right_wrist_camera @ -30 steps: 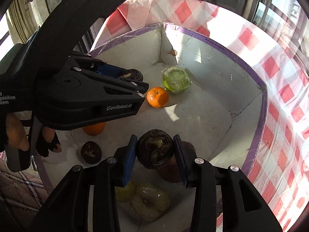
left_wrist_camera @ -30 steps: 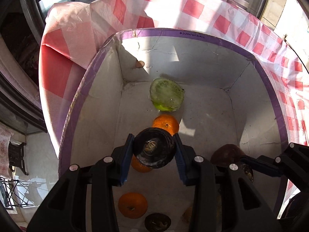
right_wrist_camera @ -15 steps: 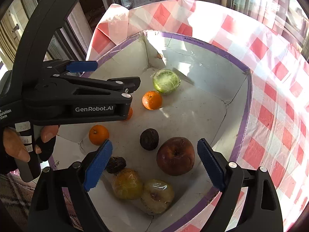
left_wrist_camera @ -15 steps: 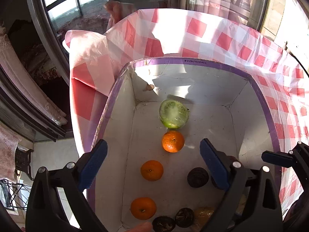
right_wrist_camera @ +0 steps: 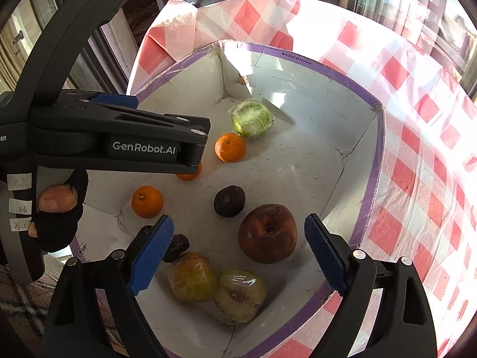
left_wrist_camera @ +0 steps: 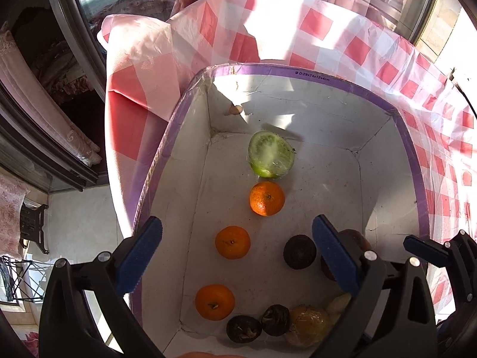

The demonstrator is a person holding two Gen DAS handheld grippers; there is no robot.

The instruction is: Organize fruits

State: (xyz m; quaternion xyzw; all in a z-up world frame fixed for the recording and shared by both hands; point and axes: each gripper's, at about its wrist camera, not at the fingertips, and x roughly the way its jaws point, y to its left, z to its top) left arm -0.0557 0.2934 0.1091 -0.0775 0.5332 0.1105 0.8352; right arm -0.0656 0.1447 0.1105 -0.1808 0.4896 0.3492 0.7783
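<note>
A white box with a purple rim (left_wrist_camera: 298,70) (right_wrist_camera: 369,208) holds the fruit. On its floor lie a wrapped green fruit (left_wrist_camera: 271,155) (right_wrist_camera: 252,117), three oranges (left_wrist_camera: 266,198) (left_wrist_camera: 232,242) (left_wrist_camera: 214,302), dark round fruits (left_wrist_camera: 299,252) (right_wrist_camera: 229,201), a brown apple (right_wrist_camera: 267,232) and two wrapped yellowish fruits (right_wrist_camera: 193,277) (right_wrist_camera: 240,295). My left gripper (left_wrist_camera: 237,256) hangs open above the box with nothing between its pads. Over the near end my right gripper (right_wrist_camera: 238,255) is open too, and empty. The left gripper's fingers (right_wrist_camera: 179,125) reach in from the left in the right wrist view.
The box stands on a red-and-white checked cloth (left_wrist_camera: 328,29) (right_wrist_camera: 417,119). Window frames (left_wrist_camera: 68,15) rise behind and to the left, and the cloth's edge drops to the floor (left_wrist_camera: 83,223) there. A gloved hand (right_wrist_camera: 59,217) holds the left gripper.
Each gripper was shut on a dark round fruit a second ago. Both have opened wide and pulled back, and the two fruits now lie on the box floor.
</note>
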